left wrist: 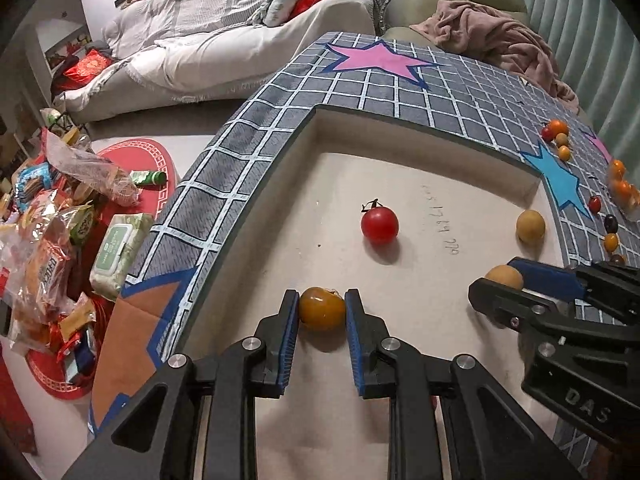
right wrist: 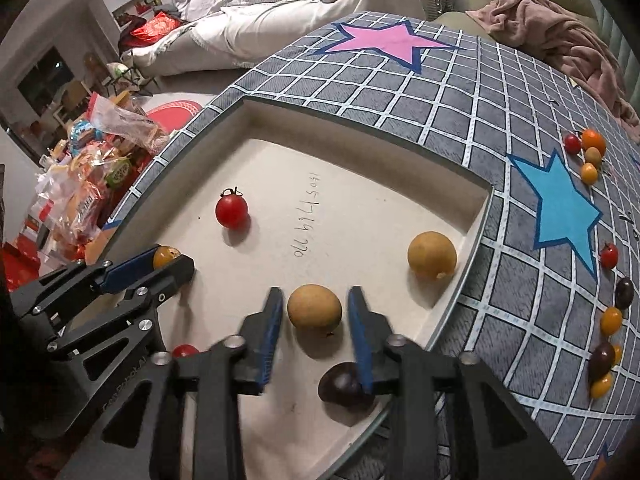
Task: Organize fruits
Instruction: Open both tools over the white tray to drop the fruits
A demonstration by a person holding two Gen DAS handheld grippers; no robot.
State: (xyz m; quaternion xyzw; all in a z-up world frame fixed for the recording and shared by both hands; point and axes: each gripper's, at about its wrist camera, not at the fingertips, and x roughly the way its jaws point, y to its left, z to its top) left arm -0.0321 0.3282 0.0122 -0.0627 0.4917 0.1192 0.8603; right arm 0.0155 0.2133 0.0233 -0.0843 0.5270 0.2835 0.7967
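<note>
A shallow beige tray [left wrist: 420, 360] [right wrist: 360, 208] lies on a grey grid-pattern cloth. My left gripper [left wrist: 322, 310] is shut on an orange-yellow tomato [left wrist: 322, 308] just above the tray floor; it also shows in the right wrist view [right wrist: 165, 257]. My right gripper [right wrist: 314, 308] is open around a tan round fruit [right wrist: 315, 306] resting in the tray, with gaps at both pads; that fruit shows in the left wrist view [left wrist: 504, 277]. Also in the tray: a red tomato [left wrist: 379, 225] [right wrist: 231, 211], a second tan fruit [left wrist: 530, 226] [right wrist: 432, 255], a dark purple fruit [right wrist: 344, 386] and a small red tomato [right wrist: 185, 350].
Several small red, orange and dark tomatoes [right wrist: 586, 152] [right wrist: 610, 320] [left wrist: 558, 136] lie on the cloth [right wrist: 500, 112] right of the tray. A pink blanket [left wrist: 492, 36] lies at the back right. Snack bags [left wrist: 52, 240] and a wipes pack [left wrist: 118, 248] lie on the floor at left.
</note>
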